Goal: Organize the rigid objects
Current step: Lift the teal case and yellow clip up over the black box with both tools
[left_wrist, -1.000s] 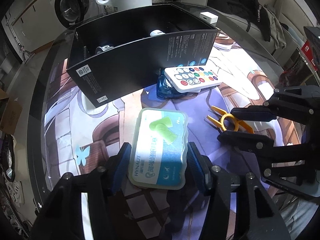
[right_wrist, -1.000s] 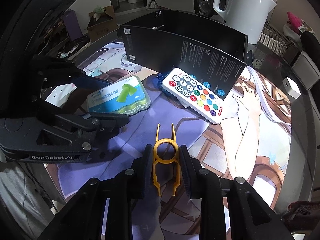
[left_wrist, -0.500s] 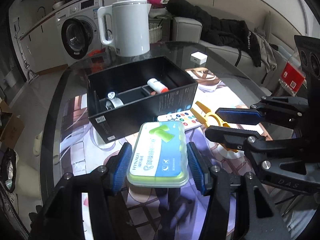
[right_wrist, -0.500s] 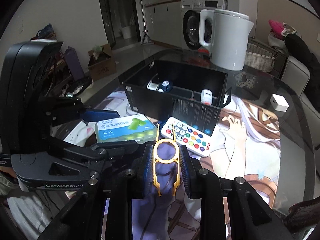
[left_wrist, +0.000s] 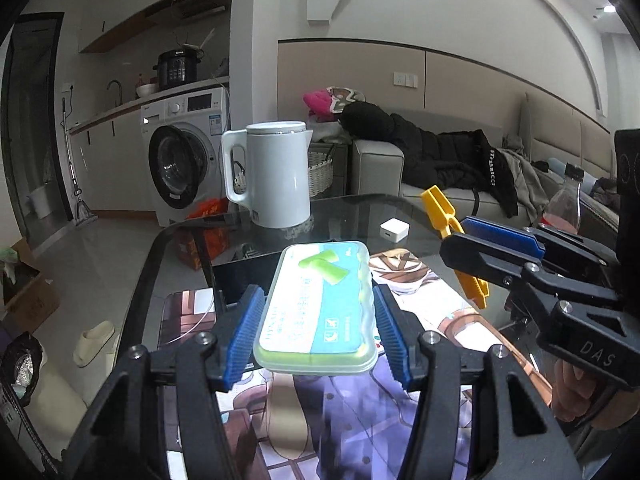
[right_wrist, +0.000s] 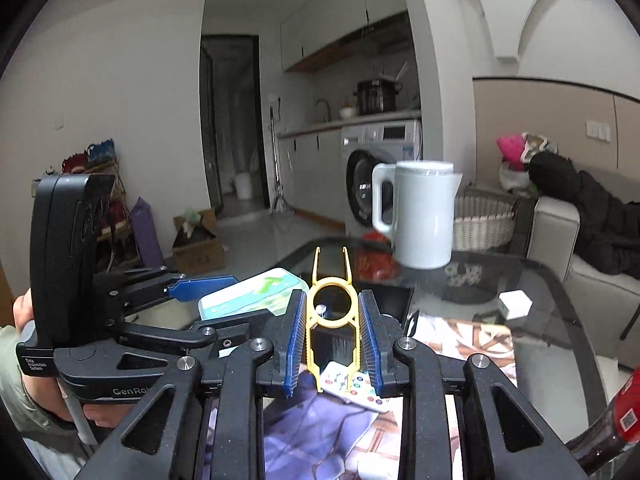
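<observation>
My left gripper [left_wrist: 316, 328] is shut on a clear earplug case [left_wrist: 320, 304] with a green-and-blue label and holds it high above the table. It also shows in the right wrist view [right_wrist: 252, 294]. My right gripper [right_wrist: 331, 336] is shut on a yellow plastic clip tool [right_wrist: 331, 312], also lifted; the clip tool shows at the right of the left wrist view [left_wrist: 452, 236]. The black organizer box [right_wrist: 384, 300] lies below and ahead, mostly hidden. A white remote [right_wrist: 352, 388] with coloured buttons lies on the mat under my right gripper.
A white electric kettle [left_wrist: 276, 176] stands at the far edge of the glass table [left_wrist: 168, 248]. A small white cube [left_wrist: 394, 230] sits to its right. A bottle [left_wrist: 564, 204] stands at the right. A printed mat [left_wrist: 400, 272] covers the table.
Both grippers have risen well above the table with their objects and tilted up toward level. The organizer box and remote have dropped low in both views.
</observation>
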Demonstrator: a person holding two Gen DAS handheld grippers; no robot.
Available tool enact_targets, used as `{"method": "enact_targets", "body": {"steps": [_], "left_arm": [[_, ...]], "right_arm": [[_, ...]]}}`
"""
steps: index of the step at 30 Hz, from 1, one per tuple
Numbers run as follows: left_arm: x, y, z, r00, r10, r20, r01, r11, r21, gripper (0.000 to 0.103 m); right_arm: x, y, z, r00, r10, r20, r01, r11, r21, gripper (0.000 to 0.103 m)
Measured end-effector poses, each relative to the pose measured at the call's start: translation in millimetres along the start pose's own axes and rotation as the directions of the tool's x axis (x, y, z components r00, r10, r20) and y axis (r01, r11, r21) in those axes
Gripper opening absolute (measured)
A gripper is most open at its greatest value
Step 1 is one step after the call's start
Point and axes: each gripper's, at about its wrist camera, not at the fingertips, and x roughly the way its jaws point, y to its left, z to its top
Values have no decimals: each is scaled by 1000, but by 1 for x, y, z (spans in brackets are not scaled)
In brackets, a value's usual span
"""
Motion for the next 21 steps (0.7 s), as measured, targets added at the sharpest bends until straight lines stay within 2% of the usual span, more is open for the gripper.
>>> {"method": "enact_targets", "body": {"steps": [5,21], "left_arm": [[-12,7,3,995,53,79,-52,998,-17,55],[-13,16,4,993,62,98,-54,995,-81,55]], "right_arm": [[-13,11,0,998,-9,61,10,1000,-20,26],[-4,14,5,997,-10,82,10,1000,-7,26]]}}
